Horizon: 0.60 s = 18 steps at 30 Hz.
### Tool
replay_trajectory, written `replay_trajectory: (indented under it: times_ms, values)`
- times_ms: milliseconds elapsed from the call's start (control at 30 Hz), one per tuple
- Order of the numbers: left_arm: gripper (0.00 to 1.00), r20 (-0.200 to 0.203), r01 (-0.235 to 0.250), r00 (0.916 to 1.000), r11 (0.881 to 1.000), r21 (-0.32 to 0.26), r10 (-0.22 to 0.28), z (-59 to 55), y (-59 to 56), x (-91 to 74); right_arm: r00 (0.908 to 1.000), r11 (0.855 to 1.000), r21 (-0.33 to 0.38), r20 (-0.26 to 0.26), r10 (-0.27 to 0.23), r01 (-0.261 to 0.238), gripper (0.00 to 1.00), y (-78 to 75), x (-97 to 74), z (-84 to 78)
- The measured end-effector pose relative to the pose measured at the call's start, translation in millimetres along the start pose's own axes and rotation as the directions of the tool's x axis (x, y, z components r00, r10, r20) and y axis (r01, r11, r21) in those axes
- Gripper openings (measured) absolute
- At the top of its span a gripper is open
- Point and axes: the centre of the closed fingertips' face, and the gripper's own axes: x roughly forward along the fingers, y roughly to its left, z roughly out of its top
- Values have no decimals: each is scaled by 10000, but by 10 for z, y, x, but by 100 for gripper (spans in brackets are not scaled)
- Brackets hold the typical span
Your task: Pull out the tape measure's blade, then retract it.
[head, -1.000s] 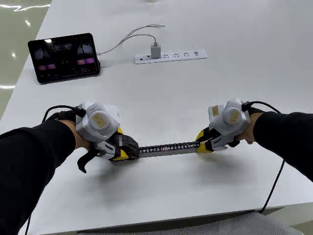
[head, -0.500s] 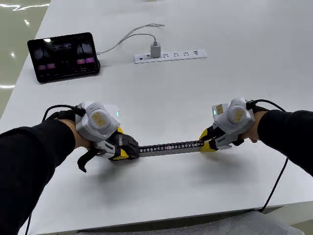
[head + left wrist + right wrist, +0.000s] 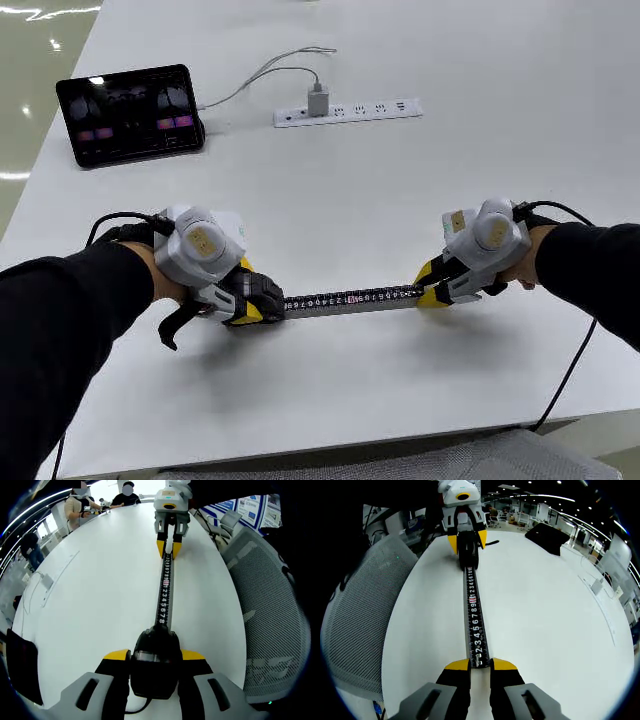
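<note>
While our left gripper [image 3: 248,302] clamps the case [image 3: 155,666] as anchor, our right gripper [image 3: 480,664] pinches the blade [image 3: 472,611] tip for pulling

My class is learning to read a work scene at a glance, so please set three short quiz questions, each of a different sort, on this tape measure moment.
1. True or false: the left gripper is shut on the black tape measure case.
2. What is the right gripper shut on? A) the end of the dark numbered blade B) the black tablet C) the white power strip
3. Fill in: the pulled-out blade lies flat along the white ___.
Key: 1 true; 2 A; 3 table.
</note>
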Motion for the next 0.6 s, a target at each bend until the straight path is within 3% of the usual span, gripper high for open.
replay_trajectory:
  times_ms: [600]
  values:
    - [31, -13, -34, 10000, 10000, -13, 34, 2, -7, 4, 10000, 9999, 122, -74, -62, 63, 10, -22, -64, -97]
